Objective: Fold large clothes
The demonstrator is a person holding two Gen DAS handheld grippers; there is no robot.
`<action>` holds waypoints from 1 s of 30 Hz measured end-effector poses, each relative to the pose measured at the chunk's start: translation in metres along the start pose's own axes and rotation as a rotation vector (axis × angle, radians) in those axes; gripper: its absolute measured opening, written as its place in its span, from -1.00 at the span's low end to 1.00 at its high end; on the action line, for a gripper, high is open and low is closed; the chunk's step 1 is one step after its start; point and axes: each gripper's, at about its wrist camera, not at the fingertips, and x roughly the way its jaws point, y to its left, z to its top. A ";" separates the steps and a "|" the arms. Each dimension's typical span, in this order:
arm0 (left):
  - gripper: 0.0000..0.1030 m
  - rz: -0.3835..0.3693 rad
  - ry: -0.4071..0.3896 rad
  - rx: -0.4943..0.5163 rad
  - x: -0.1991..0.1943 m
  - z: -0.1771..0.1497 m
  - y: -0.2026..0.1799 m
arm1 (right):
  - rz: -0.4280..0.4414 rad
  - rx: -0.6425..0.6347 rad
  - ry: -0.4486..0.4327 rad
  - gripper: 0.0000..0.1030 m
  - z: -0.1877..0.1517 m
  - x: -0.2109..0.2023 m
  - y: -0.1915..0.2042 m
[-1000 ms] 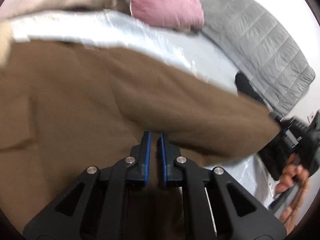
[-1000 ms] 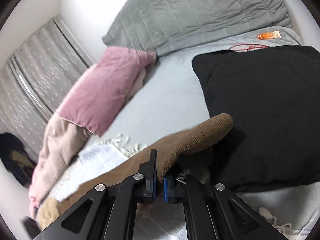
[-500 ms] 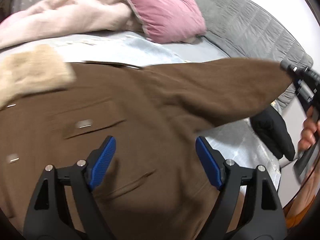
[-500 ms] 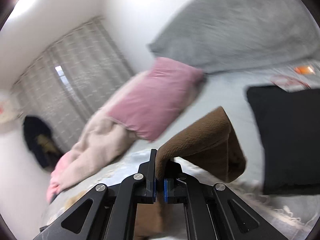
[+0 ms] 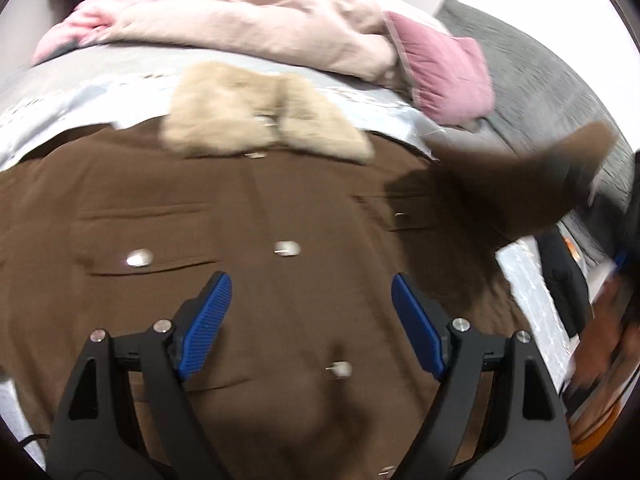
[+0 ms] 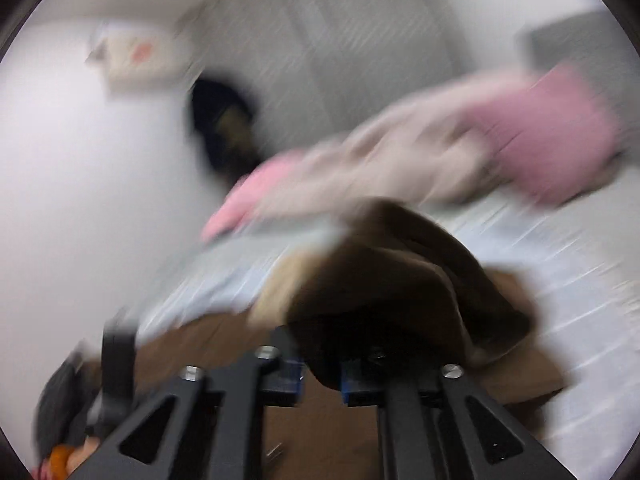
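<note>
A brown coat (image 5: 280, 216) with a beige fur collar (image 5: 260, 120) and metal buttons lies spread on the bed. My left gripper (image 5: 310, 320) is open and empty, hovering over the coat's front. The coat's right sleeve (image 5: 520, 184) is lifted in the air at the right. In the blurred right wrist view my right gripper (image 6: 320, 380) holds the sleeve end (image 6: 380, 300) between its blue pads, which stand slightly apart around the thick fabric.
A pale pink blanket (image 5: 240, 24) and a pink pillow (image 5: 444, 68) lie at the far side of the bed. A grey quilted headboard (image 5: 552, 80) stands at the right. A dark garment (image 6: 224, 128) hangs by the curtain.
My right gripper has swung the sleeve up and leftwards over the coat. My left gripper stays open and has drawn back, so the collar shows in full.
</note>
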 end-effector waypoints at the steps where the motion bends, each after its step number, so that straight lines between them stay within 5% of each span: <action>1: 0.60 0.010 0.003 -0.015 0.000 -0.001 0.005 | 0.046 0.025 0.107 -0.50 -0.014 0.026 0.001; 3: 0.60 0.013 0.008 -0.037 -0.001 -0.004 0.016 | 0.043 0.072 0.246 -0.48 -0.035 0.053 -0.002; 5: 0.60 0.014 0.011 -0.039 -0.001 -0.005 0.023 | 0.050 0.095 0.282 -0.38 -0.046 0.057 -0.008; 11: 0.60 -0.009 0.077 0.004 0.032 -0.006 0.001 | -0.032 0.223 0.172 0.19 -0.035 0.002 -0.060; 15: 0.60 -0.066 0.061 0.054 0.042 -0.007 -0.028 | -0.110 0.349 0.084 0.28 -0.040 -0.033 -0.112; 22: 0.61 -0.143 -0.010 0.147 0.016 -0.010 -0.068 | -0.215 0.443 0.071 0.28 -0.042 -0.054 -0.163; 27: 0.62 -0.057 0.082 0.380 0.042 -0.029 -0.126 | -0.251 0.421 0.083 0.28 -0.049 -0.056 -0.166; 30: 0.58 0.025 0.137 0.393 0.062 -0.035 -0.134 | -0.250 0.396 0.089 0.28 -0.050 -0.051 -0.161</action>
